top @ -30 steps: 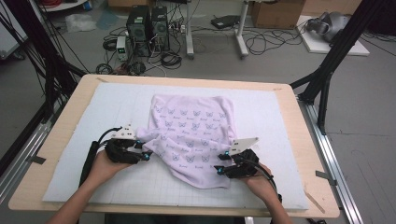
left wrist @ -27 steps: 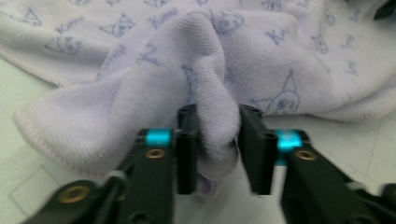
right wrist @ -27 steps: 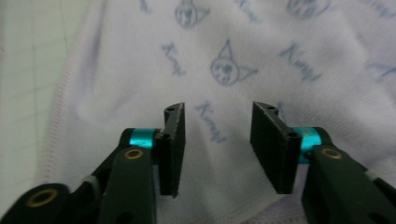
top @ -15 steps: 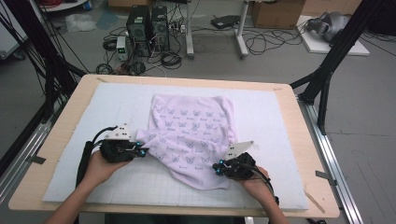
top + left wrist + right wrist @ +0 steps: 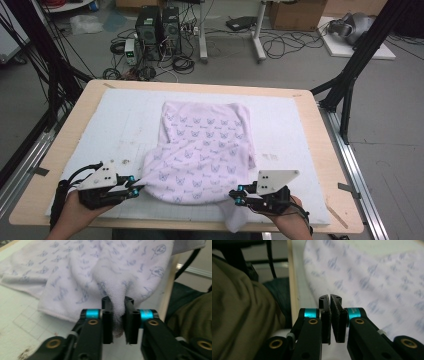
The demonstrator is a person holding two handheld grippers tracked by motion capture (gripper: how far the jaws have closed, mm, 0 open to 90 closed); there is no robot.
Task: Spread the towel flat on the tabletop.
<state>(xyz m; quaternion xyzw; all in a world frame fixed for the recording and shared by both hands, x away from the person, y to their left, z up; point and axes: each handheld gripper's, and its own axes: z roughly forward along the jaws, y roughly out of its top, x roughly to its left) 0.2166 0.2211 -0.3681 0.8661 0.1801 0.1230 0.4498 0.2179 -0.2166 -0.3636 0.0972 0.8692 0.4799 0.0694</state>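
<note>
gripping a bunched fold of the butterfly-print cloth (image 5: pixel 117 280) in the left gripper (image 5: pixel 117 315), right gripper (image 5: pixel 331 315) clamped nearly closed beside it

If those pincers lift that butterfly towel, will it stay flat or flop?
Probably flop: the towel already bunches into soft folds where the left gripper pinches it. It likely sags between the two grips, since a corner droops over the table edge by the right gripper. It looks light.

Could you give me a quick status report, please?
Left gripper clamped on towel edge. Right gripper shut at its near corner. Nothing in the way.
</note>
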